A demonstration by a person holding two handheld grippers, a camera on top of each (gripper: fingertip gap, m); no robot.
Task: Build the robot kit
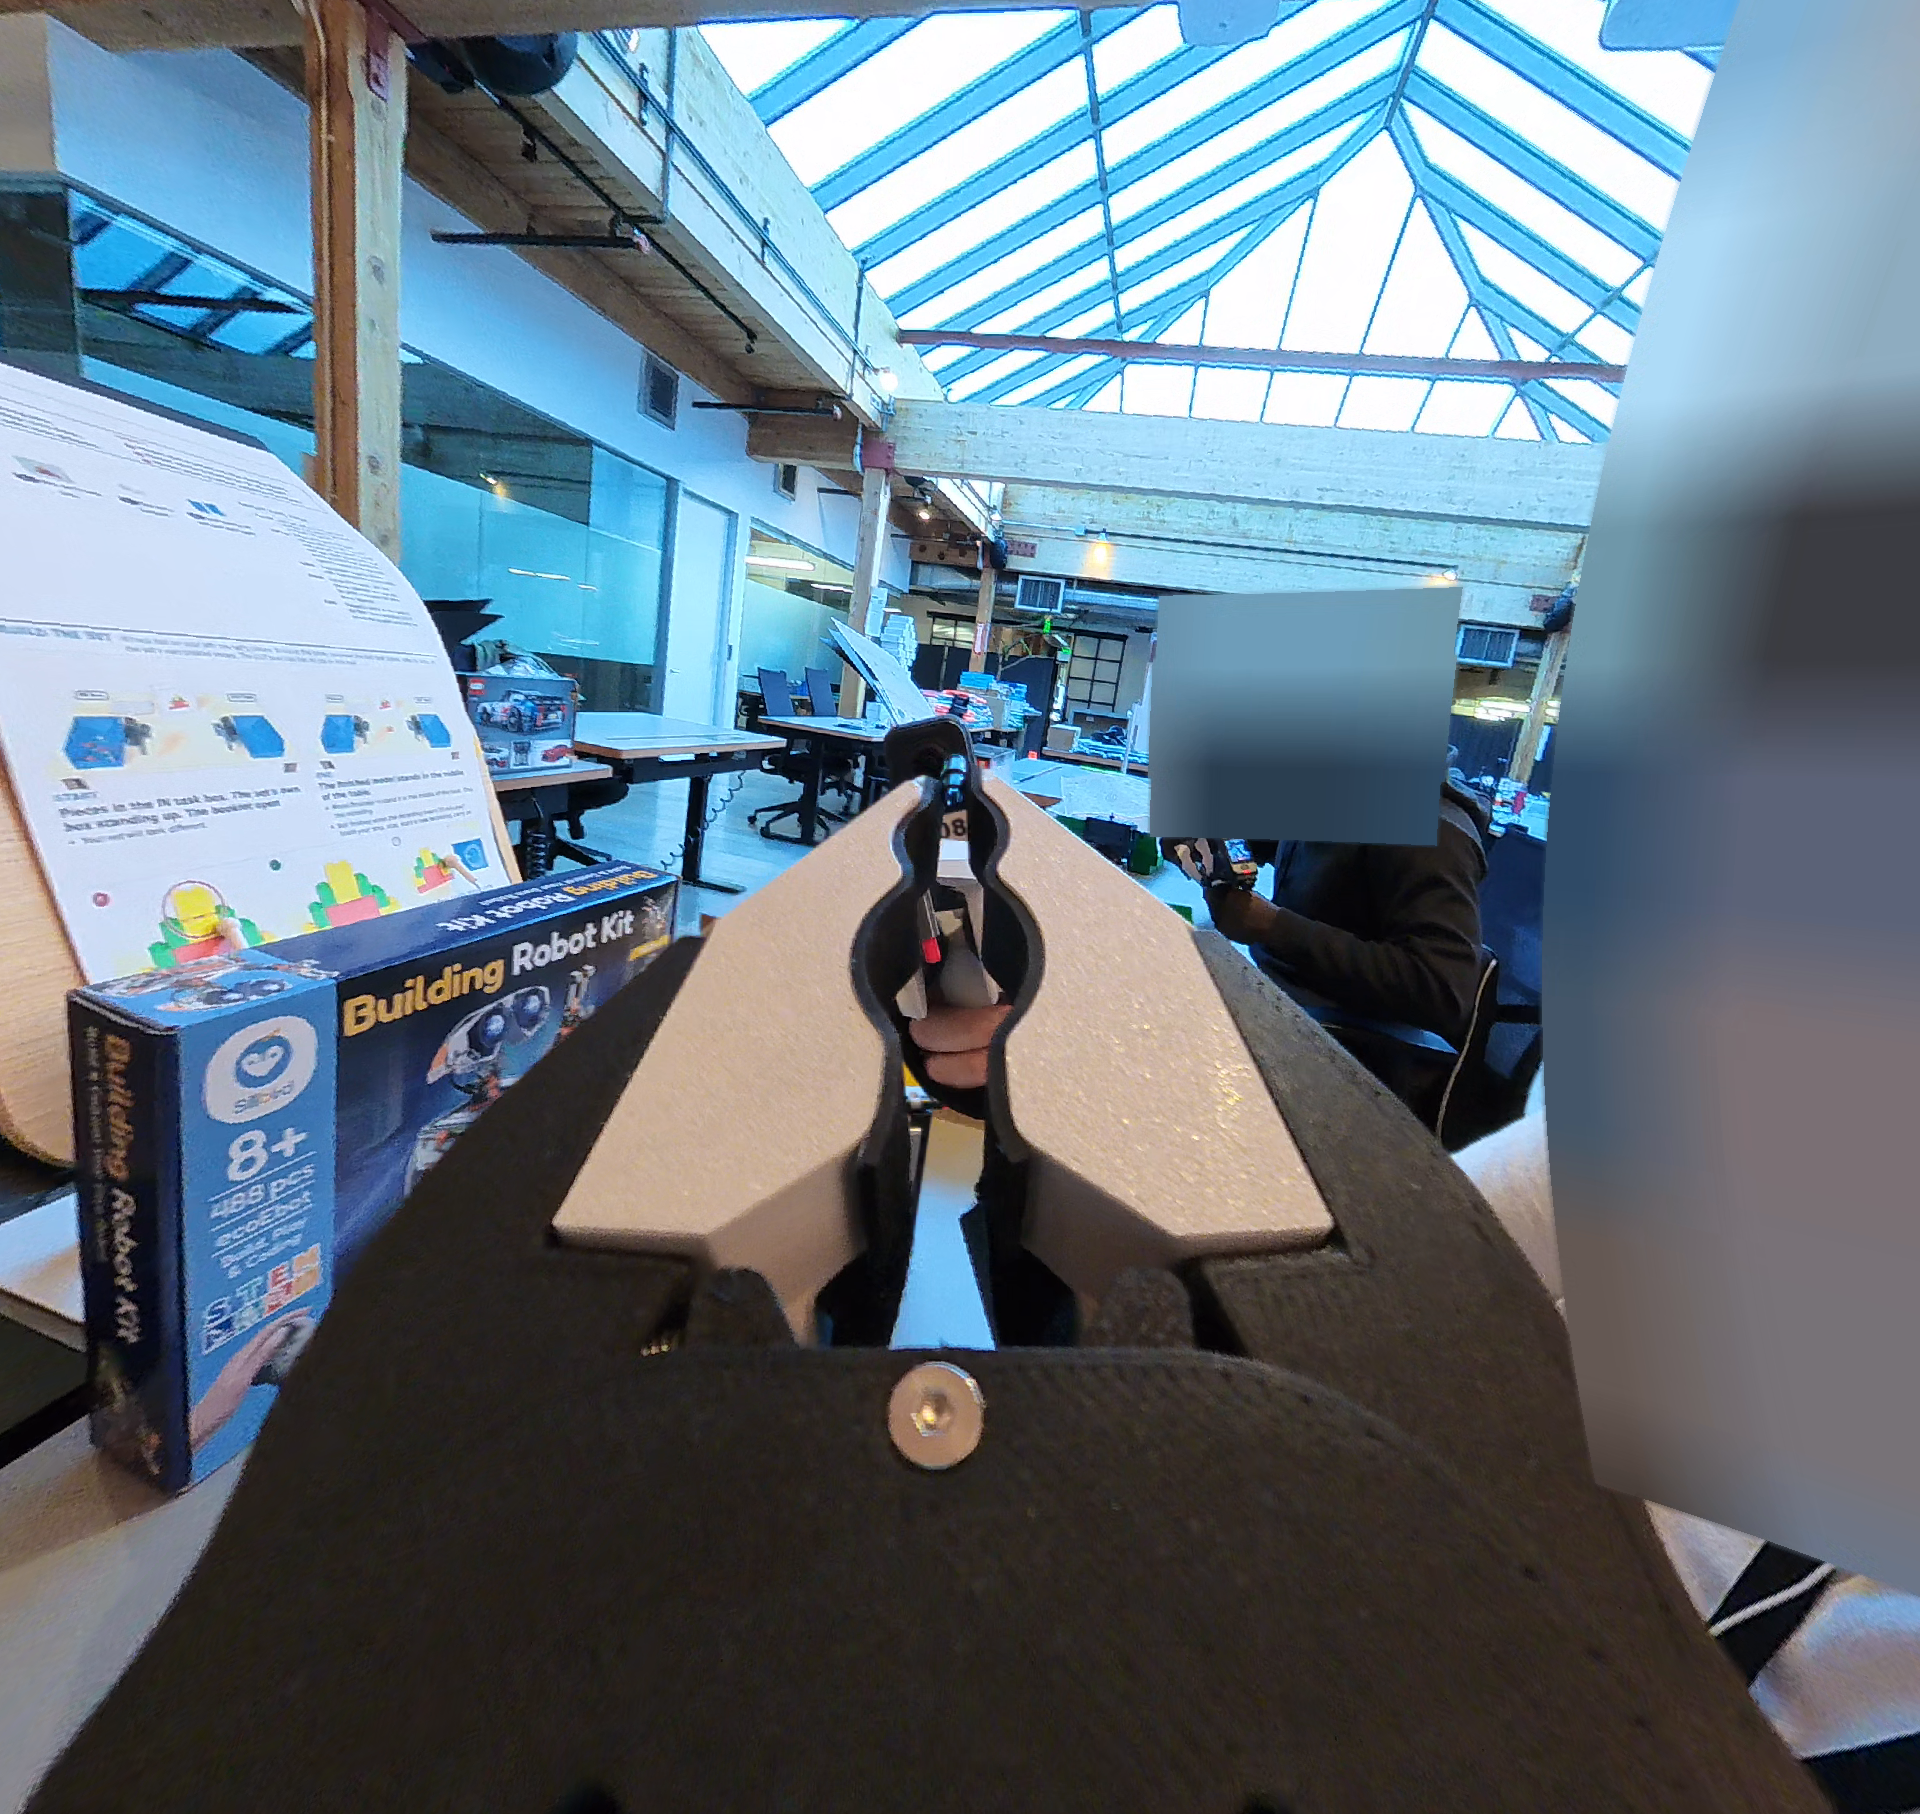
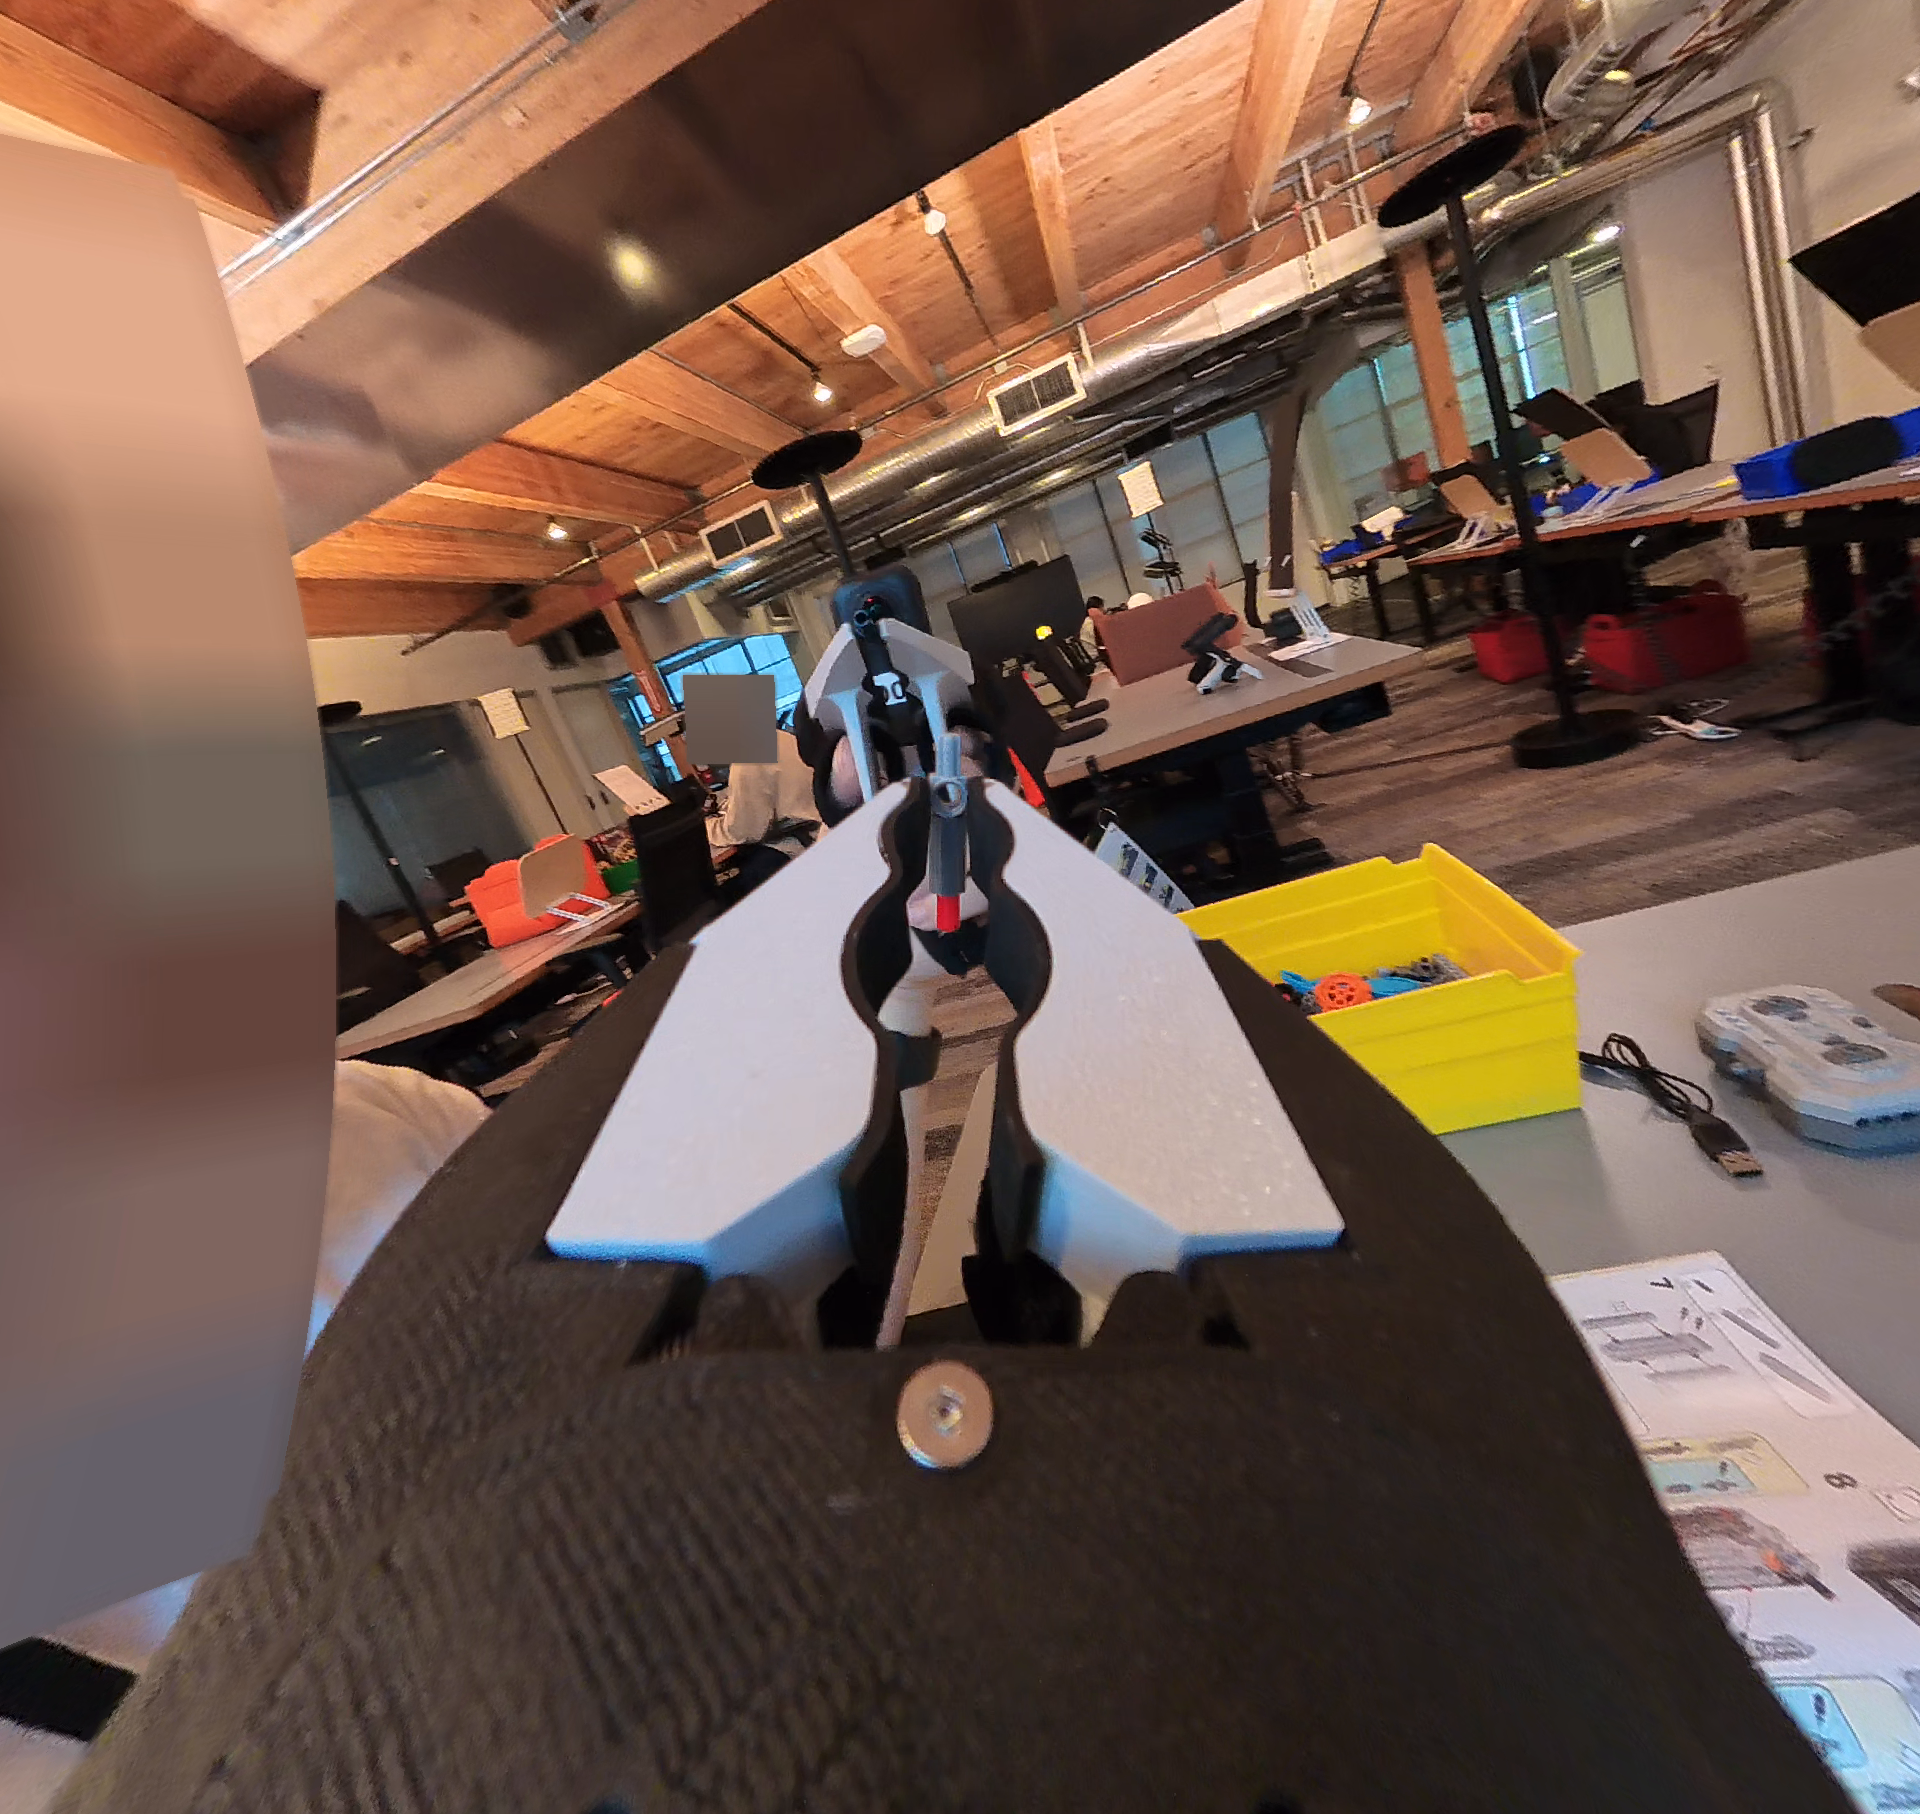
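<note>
Grey table (image 2: 1714,943), loaded.
Yellow bin (image 2: 1455,1016) at 2 o'clock; cable (image 2: 1673,1099), grey controller (image 2: 1818,1058), instruction sheet (image 2: 1766,1473) at 4.

bright daylight from skylight (image 1: 1247,206), wide-angle edge distortion, blurred patches at sides

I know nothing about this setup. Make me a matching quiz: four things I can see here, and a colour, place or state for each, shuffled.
Things:
1. yellow bin
2. cardboard box
3. USB cable
4. grey piece with red tip

Descriptions:
a. blue, standing on edge
b. at the fingertips of the right gripper
c. holds small coloured parts
d. black, lying on the grey table

Pairs: 1-c, 2-a, 3-d, 4-b
</note>
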